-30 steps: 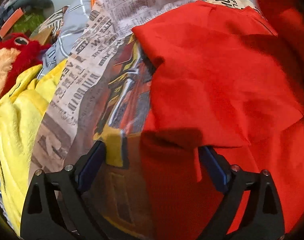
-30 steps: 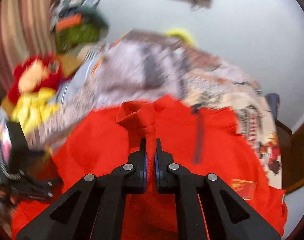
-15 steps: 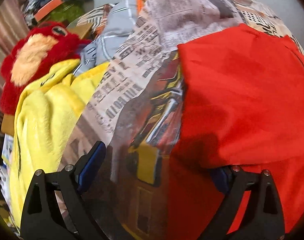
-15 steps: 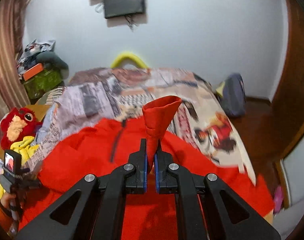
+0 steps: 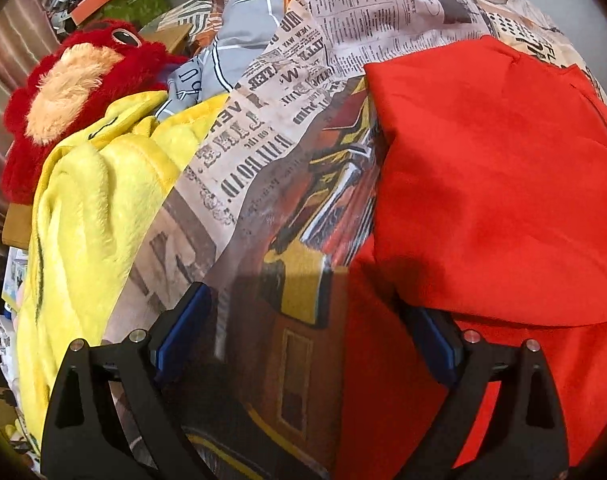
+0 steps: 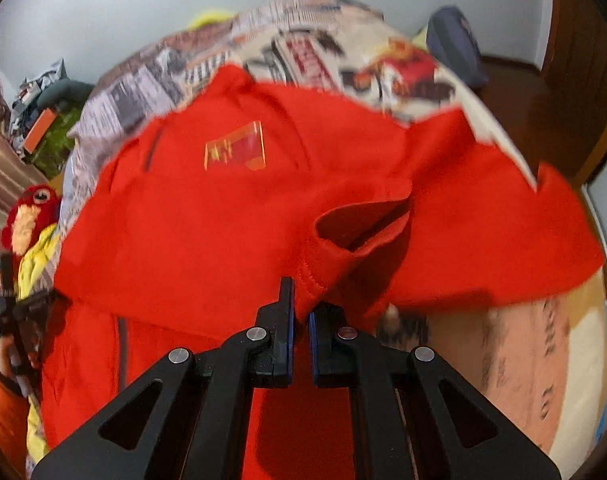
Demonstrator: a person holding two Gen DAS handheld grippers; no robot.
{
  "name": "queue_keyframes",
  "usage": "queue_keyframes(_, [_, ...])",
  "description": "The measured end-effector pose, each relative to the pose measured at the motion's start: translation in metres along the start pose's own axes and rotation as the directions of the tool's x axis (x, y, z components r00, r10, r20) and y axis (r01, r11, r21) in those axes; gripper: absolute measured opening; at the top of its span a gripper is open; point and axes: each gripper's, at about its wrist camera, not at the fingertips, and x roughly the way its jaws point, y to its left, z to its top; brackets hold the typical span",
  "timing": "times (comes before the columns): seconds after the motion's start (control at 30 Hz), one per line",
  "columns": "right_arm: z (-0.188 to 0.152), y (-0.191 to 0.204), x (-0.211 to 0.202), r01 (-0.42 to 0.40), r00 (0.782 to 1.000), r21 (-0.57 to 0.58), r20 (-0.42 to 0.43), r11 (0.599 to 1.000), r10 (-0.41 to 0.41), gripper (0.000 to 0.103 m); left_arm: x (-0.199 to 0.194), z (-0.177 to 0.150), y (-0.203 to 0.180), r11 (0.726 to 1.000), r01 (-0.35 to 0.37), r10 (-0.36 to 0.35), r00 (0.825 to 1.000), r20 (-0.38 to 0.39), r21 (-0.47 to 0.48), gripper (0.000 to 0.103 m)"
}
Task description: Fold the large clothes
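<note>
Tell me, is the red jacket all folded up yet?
Not yet. The jacket lies mostly spread on the bed, one side flipped over. The right gripper pinches its cuff; the left gripper is open.

A newspaper-print bedsheet (image 5: 287, 92) fills the middle of the left wrist view. At its left lies a yellow plush blanket (image 5: 95, 216), with a red stuffed bird (image 5: 79, 80) above it, upper left. A dark blue bag (image 6: 455, 48) sits upper right in the right wrist view.
</note>
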Motion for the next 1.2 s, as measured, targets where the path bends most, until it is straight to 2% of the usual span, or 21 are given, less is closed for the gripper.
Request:
queue_keyframes(0.13, [-0.011, -0.002, -0.001, 0.042, 0.997, -0.016, -0.068, 0.999, -0.043, 0.017, -0.012, -0.006, -0.004, 0.999, -0.014, 0.014, 1.000, -0.001, 0.031, 0.095])
queue_keyframes(0.3, [-0.019, 0.001, -0.019, 0.047, 0.994, -0.046, -0.096, 0.998, -0.052, 0.025, -0.044, -0.012, -0.013, 0.997, 0.011, -0.013, 1.000, 0.029, 0.071, 0.095])
queue_keyframes(0.5, [-0.018, -0.007, -0.064, 0.037, 0.999, -0.049, -0.003, 0.998, -0.037, 0.029, -0.099, -0.009, -0.035, 0.990, 0.038, -0.054, 0.992, 0.113, 0.136, 0.095])
queue_keyframes(0.6, [-0.012, -0.019, -0.091, 0.038, 0.996, -0.010, 0.077, 0.999, -0.037, 0.040, -0.130, -0.005, -0.054, 0.984, 0.062, -0.090, 0.982, 0.166, 0.168, 0.095])
queue_keyframes(0.67, [-0.008, -0.032, -0.110, 0.041, 0.989, 0.021, 0.139, 0.999, -0.044, 0.046, -0.152, -0.002, -0.071, 0.978, 0.082, -0.122, 0.971, 0.206, 0.193, 0.095])
queue_keyframes(0.83, [0.002, -0.068, -0.135, 0.048, 0.972, 0.113, 0.222, 0.992, -0.072, 0.049, -0.185, 0.005, -0.112, 0.957, 0.142, -0.208, 0.943, 0.259, 0.251, 0.095])
queue_keyframes(0.93, [0.005, -0.095, -0.137, 0.057, 0.968, 0.182, 0.230, 0.982, -0.099, 0.049, -0.192, 0.011, -0.140, 0.942, 0.171, -0.251, 0.930, 0.270, 0.288, 0.095])
queue_keyframes(1.03, [0.005, -0.123, -0.127, 0.072, 0.970, 0.243, 0.209, 0.967, -0.125, 0.049, -0.188, 0.014, -0.165, 0.930, 0.205, -0.286, 0.925, 0.250, 0.307, 0.095])
queue_keyframes(1.2, [0.000, -0.172, -0.088, 0.091, 0.982, 0.364, 0.121, 0.927, -0.144, 0.049, -0.155, 0.017, -0.212, 0.913, 0.239, -0.308, 0.935, 0.174, 0.332, 0.095])
